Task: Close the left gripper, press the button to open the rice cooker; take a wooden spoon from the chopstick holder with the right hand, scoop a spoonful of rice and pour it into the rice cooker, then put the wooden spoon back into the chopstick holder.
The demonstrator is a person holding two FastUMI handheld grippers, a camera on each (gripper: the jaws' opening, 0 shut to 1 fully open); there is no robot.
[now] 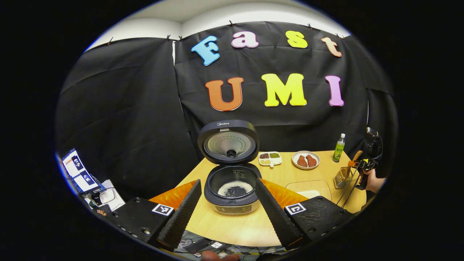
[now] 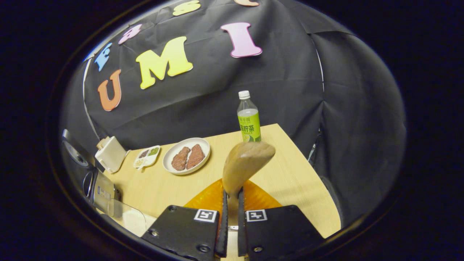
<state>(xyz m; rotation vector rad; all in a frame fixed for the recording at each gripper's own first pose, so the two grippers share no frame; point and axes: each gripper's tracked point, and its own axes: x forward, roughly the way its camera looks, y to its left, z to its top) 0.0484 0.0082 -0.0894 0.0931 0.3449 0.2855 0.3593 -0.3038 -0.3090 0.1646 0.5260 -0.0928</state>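
Observation:
The rice cooker (image 1: 232,197) stands open in the left gripper view, lid (image 1: 228,142) upright, with white rice on the bottom of its dark pot (image 1: 235,188). My left gripper (image 1: 228,214) is open just in front of it, its fingers spread to either side of the pot. At the far right a hand holds my right gripper (image 1: 365,166) on the wooden spoon (image 1: 352,163), which slants down at the chopstick holder (image 1: 341,178). In the right gripper view my right gripper (image 2: 232,208) is shut on the wooden spoon (image 2: 246,163), its broad end pointing forward.
A green-labelled bottle (image 1: 339,148) (image 2: 248,117), a plate of meat (image 1: 305,160) (image 2: 186,156) and a small divided dish (image 1: 270,158) (image 2: 146,157) line the table's far side. A clear container of rice (image 1: 308,190) lies right of the cooker. Cables hang off the table's near edge.

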